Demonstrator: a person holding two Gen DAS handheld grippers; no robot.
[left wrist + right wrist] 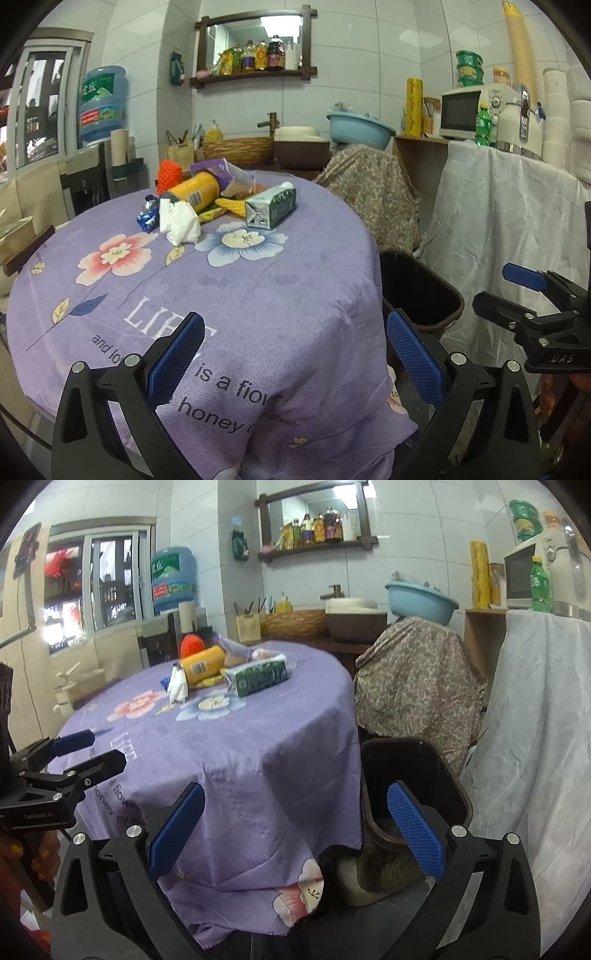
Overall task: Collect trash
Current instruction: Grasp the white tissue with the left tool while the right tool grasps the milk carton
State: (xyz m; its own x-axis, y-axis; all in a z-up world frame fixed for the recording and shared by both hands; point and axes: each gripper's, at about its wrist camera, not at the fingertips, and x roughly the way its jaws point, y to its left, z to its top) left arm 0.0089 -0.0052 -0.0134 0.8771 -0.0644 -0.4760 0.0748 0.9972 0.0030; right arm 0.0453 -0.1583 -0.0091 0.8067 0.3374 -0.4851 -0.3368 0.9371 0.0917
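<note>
With both the left gripper [295, 358] and right gripper [295, 834] spread and empty, far short of the piled trash [221, 195], the crumpled tissue [179, 221] could be missed or the can [195, 192] set rolling across the worktop [258, 295] by a hurried reach.

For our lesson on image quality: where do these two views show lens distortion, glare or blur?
Left wrist view: fisheye bends the wall tiles and darkens the corners; the mirror reflects a bright ceiling light; the trash pile is sharp. Right wrist view: same curving; the window is overexposed in patches; the bin interior is dark, its contents unreadable; the tablecloth looks slightly soft.
</note>
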